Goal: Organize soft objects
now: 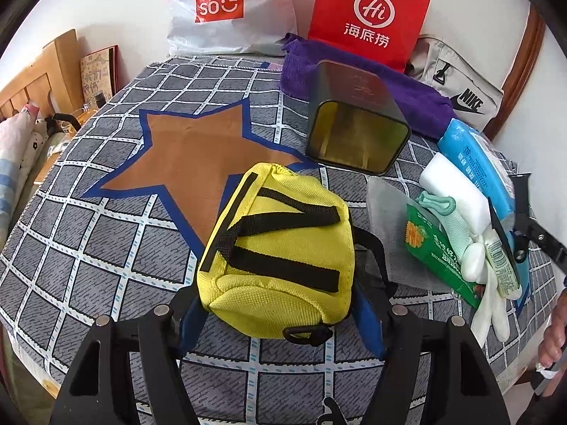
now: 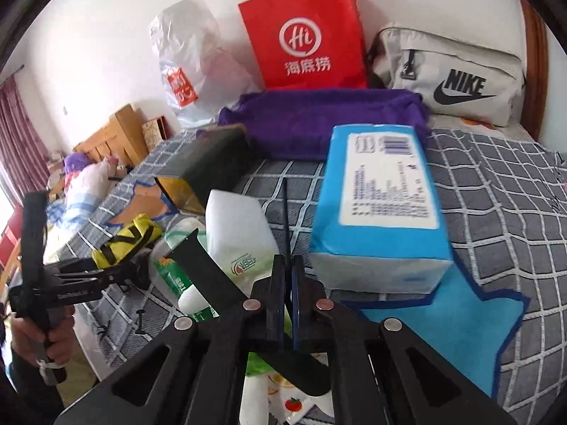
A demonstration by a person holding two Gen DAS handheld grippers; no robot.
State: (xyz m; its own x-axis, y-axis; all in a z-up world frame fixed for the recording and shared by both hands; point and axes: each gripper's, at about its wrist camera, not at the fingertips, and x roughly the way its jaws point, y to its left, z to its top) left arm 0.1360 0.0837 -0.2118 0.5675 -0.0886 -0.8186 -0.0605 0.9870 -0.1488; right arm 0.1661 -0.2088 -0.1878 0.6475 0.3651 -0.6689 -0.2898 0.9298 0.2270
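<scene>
The yellow pouch [image 1: 280,248] sits at lower centre of the left wrist view, gripped between the fingers of the left gripper [image 1: 280,304], its long axis running up the frame along them. The right gripper [image 2: 287,283] is closed on nothing, low centre in its own view, with the blue tissue pack [image 2: 382,194] just beyond to the upper right. The left hand is judged nearer to the pouch.

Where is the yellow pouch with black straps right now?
In the left wrist view the yellow pouch sits low and central between the left gripper fingers, on the checked cloth, just below the open dark tin.
</scene>
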